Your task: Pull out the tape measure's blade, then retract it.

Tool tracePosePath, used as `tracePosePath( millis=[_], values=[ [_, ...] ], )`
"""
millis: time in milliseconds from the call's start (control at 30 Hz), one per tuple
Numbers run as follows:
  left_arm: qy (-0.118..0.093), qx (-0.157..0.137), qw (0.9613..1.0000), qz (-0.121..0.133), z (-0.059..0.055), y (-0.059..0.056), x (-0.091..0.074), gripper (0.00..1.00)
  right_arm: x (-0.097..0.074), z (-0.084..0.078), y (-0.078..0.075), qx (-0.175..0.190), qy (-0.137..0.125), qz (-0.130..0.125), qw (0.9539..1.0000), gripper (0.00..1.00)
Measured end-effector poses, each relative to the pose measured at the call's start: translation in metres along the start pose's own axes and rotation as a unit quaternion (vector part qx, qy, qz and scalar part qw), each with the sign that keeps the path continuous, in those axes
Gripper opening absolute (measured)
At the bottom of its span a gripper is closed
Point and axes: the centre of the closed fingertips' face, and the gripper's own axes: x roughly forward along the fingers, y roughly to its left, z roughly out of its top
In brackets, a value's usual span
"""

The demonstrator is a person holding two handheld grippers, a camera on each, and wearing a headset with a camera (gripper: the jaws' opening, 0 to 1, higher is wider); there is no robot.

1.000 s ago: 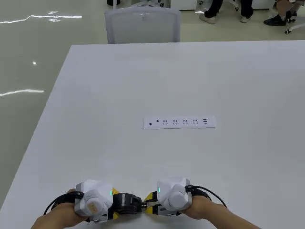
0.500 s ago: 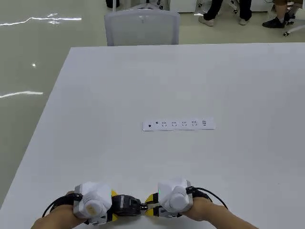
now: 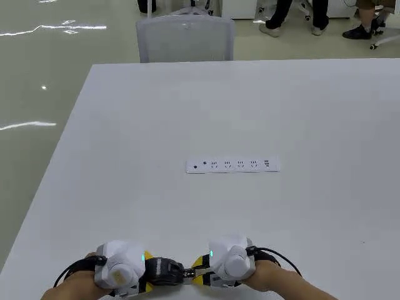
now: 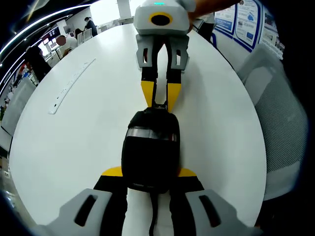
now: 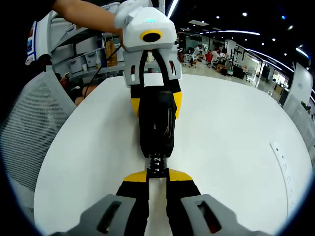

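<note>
A black tape measure [image 3: 164, 272] lies at the near edge of the white table [image 3: 219, 112], between my two grippers. My left gripper [image 3: 152, 274] is shut on its body, which sits between the yellow-tipped jaws in the left gripper view [image 4: 150, 147]. My right gripper [image 3: 198, 273] faces it from the right and is shut on the blade tip [image 5: 156, 164]. Only a short stub of blade shows outside the case [image 5: 156, 123]. The right gripper [image 4: 160, 93] enters the left gripper view from the top; the left gripper [image 5: 152, 96] enters the right gripper view likewise.
A white power strip [image 3: 232, 165] lies flat mid-table, well beyond the grippers. A grey mesh chair [image 3: 185, 37] stands at the far edge of the table. People's legs show on the floor behind it.
The head camera has tilted a little, so the scene sits lower in the picture. Both grippers keep their hold and the gap between them looks the same.
</note>
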Motion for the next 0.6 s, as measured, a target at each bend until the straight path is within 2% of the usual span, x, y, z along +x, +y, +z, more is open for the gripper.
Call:
tracePosePath(
  millis=[600],
  values=[
    [0.001, 0.002, 1.0000, -0.001, 0.0006, -0.0002, -0.0006, 0.28, -0.0068, -0.0029, 0.0003, -0.006, 0.000, 0.000, 1.0000, 0.11]
  ],
)
